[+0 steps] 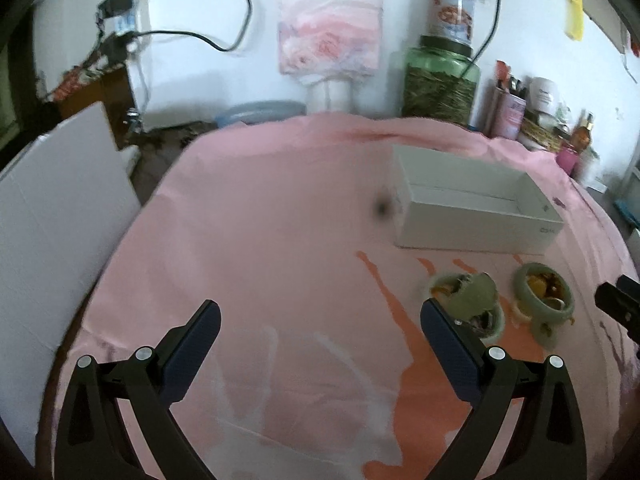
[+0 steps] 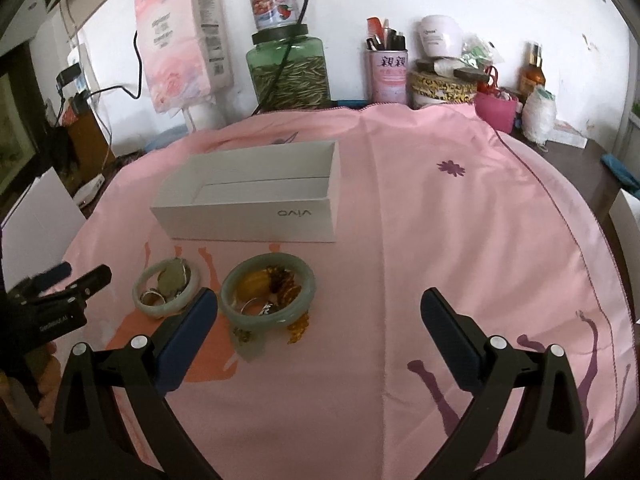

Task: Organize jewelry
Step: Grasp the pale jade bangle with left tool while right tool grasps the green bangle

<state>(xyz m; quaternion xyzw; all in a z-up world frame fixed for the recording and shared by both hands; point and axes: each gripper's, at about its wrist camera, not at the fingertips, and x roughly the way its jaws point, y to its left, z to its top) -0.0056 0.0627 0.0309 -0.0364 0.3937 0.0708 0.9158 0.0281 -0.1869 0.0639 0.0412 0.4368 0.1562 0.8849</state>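
Left wrist view: left tongs [image 1: 320,320] spread wide, nothing held, over the pink cloth [image 1: 260,220] on the counter. Two jade bangles [image 1: 544,292] with small jewelry lie just beyond the right-hand finger; white box [image 1: 476,216] behind them.

Right wrist view: right tongs [image 2: 319,308] wide, holding nothing. Larger bangle [image 2: 268,296] just inside left finger; smaller bangle [image 2: 166,288] outside it. Open box [image 2: 248,200] beyond.

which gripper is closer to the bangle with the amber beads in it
Right. The right gripper has one finger beside the amber-bead bangle; the left gripper sits farther, past the other bangle.
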